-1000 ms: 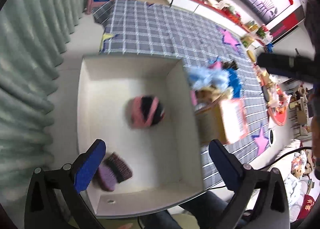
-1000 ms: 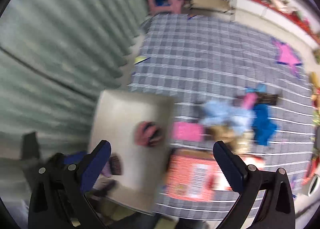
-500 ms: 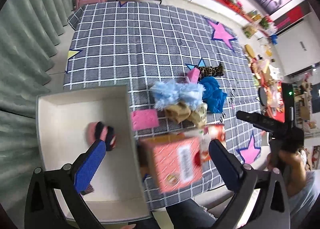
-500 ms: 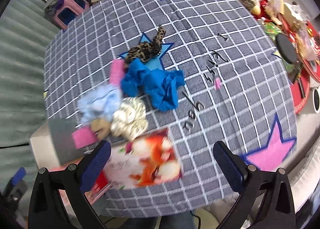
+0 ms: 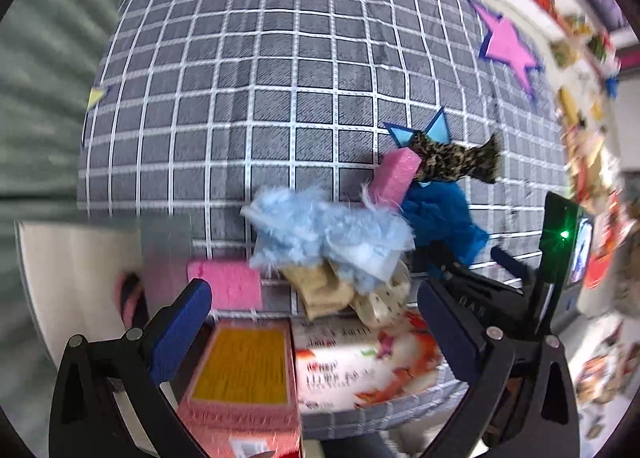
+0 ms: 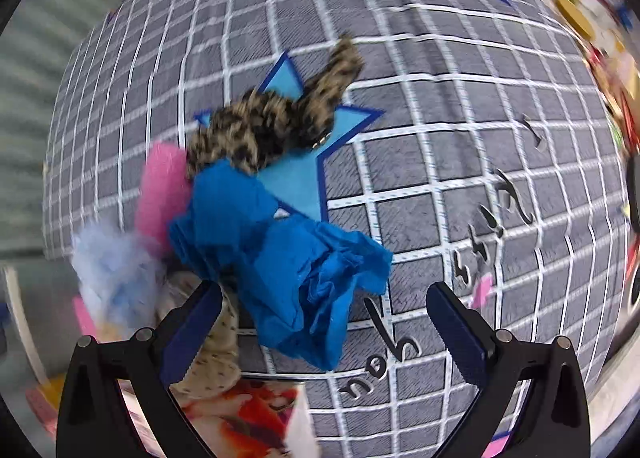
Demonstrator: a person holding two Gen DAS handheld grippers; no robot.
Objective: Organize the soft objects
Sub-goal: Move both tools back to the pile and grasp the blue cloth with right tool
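Grey checked cloth (image 5: 280, 70): it covers the table; pink stars and a blue star are printed on it.
Left gripper (image 5: 314, 318): its two blue-padded fingers stand wide apart and hold nothing. It hangs over the near edge of the table, above the boxes and the pile of soft things.
Right gripper (image 6: 324, 318): the fingers are also spread wide and hold nothing. The blue cloth lies between them and a little ahead. I cannot tell if a pad touches it.
Blue cloth (image 6: 280, 258): crumpled, on the table, with one edge over the blue star.
Leopard-print piece (image 6: 272, 114): it lies just behind the blue cloth, and it touches it.
Pink sponge (image 5: 394, 178): tilted, it leans between the leopard-print piece and the light blue fluffy piece.
Light blue fluffy piece (image 5: 324, 234): it is in the middle of the pile and rests on the beige things.
Beige soft things (image 5: 320, 290): a plain one and a dotted one, partly under the fluffy piece.
Second pink sponge (image 5: 226, 282): flat on the cloth, just beside the white box.
White box (image 5: 72, 274): at the left edge of the table; a pink and black thing lies inside, blurred.
Pink carton (image 5: 244, 374): near the left gripper, with a yellow top face.
Printed carton (image 5: 360, 366): it lies just beside the pink carton.
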